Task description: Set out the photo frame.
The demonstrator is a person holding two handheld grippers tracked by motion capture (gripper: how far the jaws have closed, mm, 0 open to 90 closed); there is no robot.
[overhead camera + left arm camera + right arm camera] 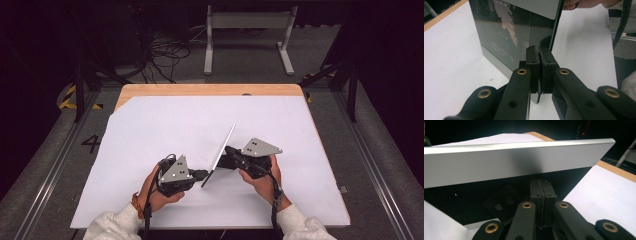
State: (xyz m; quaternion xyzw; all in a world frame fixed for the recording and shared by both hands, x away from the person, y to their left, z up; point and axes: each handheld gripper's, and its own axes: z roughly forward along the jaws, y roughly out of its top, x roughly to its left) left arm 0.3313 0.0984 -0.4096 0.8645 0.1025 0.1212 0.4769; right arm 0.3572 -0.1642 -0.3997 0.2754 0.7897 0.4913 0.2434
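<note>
In the high view, one thin silver panel (221, 150) is standing tilted on edge above the white table cover (150, 130), lying between the two grippers. The left gripper (204, 174) is meeting the panel's near lower corner, and the right gripper (229, 151) is reaching its other face from the opposite side. From this height the pads are too small to read.

The left gripper view is showing what the high view is not: the left gripper (539, 72) is pinching the panel's thin edge (534, 15) between its two black pads, the jaws drawn almost together, and the face just beyond the pads is dark and glassy, mirroring faint shapes. A fingertip (571, 4) of the person's other hand is peeking in above the panel.

The right gripper view is giving the opposite side: a brushed silver back (519, 157) is stretching just above the right gripper (541, 190), whose pads are pressed flat together; whether the panel's edge is caught between them is hidden in shadow.

Counted: one panel, two grippers, two hands, one table.
</note>
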